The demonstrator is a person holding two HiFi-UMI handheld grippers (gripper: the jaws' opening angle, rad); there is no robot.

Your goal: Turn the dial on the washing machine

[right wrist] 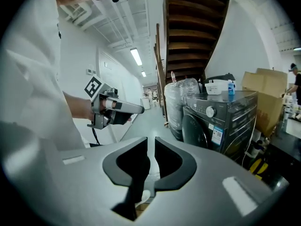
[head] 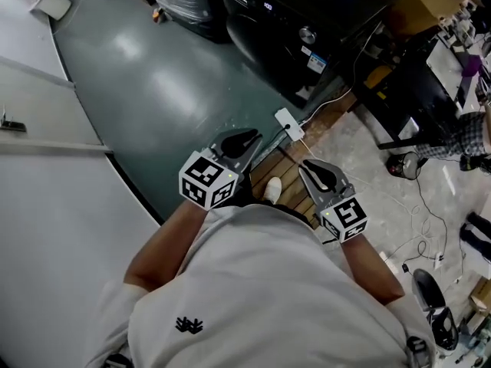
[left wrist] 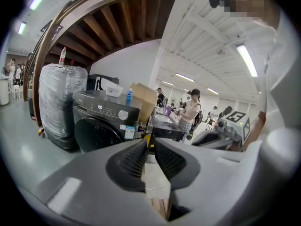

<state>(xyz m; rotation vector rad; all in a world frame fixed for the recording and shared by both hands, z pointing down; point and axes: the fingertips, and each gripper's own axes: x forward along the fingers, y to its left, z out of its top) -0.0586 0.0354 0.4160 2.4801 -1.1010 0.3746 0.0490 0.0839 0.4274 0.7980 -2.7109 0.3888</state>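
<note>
Containers: we note a white tub (left wrist: pixel 113 90) and a blue bottle (left wrist: pixel 129 96) atop the washing machine (left wrist: pixel 101 126); their contents cannot be told. The machine is dark grey, with a round door and a silver dial (left wrist: pixel 123 115), and stands well ahead beside a plastic-wrapped unit (left wrist: pixel 59 102). The fingers of the left gripper (left wrist: pixel 150 142) and the right gripper (right wrist: pixel 151 140) are pressed together and empty.

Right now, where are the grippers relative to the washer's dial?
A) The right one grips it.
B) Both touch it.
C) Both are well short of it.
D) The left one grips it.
C: the left gripper and right gripper sit close to the person, with floor between them and the dial on the washer.
</note>
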